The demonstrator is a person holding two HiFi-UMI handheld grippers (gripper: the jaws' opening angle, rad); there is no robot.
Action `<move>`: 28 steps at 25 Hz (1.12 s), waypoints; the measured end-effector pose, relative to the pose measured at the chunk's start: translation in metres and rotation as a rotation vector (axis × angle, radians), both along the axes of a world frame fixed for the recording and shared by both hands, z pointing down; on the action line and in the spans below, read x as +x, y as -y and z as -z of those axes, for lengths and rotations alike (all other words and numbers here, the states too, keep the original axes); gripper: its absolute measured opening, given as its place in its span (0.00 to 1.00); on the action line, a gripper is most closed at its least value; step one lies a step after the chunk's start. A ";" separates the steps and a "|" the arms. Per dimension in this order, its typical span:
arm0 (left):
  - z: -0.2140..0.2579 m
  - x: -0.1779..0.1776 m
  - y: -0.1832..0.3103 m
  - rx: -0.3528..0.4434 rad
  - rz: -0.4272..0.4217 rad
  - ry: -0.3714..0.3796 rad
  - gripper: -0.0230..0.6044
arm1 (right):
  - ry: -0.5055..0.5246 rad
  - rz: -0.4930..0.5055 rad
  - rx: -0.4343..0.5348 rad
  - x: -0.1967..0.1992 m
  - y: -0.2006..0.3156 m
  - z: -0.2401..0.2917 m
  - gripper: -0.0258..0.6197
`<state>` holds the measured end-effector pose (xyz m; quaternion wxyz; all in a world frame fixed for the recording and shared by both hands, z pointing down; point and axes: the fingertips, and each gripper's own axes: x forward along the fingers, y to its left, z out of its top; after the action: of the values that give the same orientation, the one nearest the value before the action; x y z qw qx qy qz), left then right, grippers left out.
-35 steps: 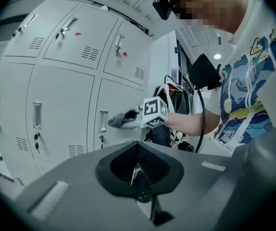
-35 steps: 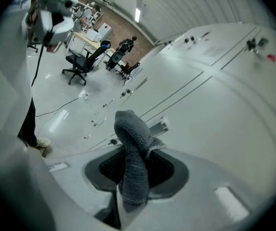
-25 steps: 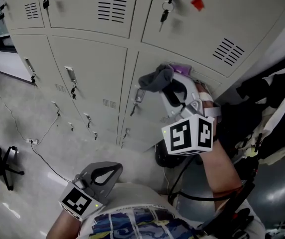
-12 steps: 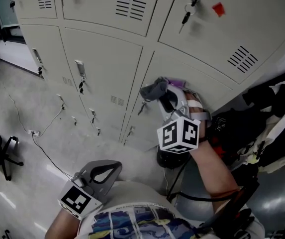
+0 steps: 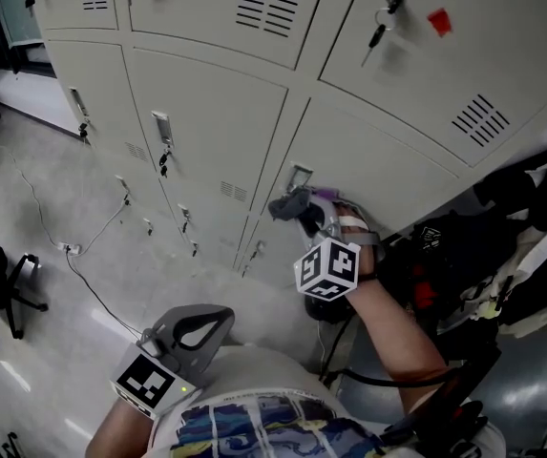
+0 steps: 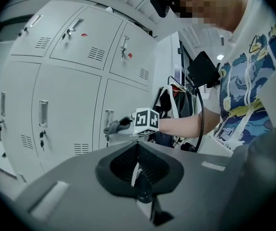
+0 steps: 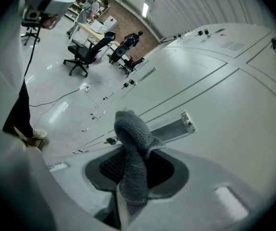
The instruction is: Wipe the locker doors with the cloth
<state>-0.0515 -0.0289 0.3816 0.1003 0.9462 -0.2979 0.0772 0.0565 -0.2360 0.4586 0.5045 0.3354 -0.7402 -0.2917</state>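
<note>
The right gripper (image 5: 307,219) had slid down the locker door (image 5: 388,156), pinching the grey cloth (image 5: 289,203) just below the handle (image 5: 298,176). The left gripper (image 5: 199,330) hung low, jaws pressed together, holding nothing.

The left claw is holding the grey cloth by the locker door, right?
No, the right claw holds the grey cloth by the locker door; the right gripper view shows it pinched there. The left claw is shut on nothing.
</note>
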 end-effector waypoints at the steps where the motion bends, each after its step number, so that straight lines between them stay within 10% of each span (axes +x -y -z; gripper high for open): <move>1: 0.000 -0.001 0.001 0.000 0.001 0.001 0.04 | -0.005 -0.002 -0.016 0.000 0.000 -0.009 0.21; 28: -0.004 -0.009 0.002 -0.016 0.027 0.029 0.04 | -0.021 -0.035 -0.225 0.002 0.001 -0.149 0.21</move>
<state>-0.0603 -0.0313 0.3852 0.1046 0.9399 -0.3117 0.0920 0.0582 -0.2369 0.6079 0.5517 0.2866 -0.7569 -0.2015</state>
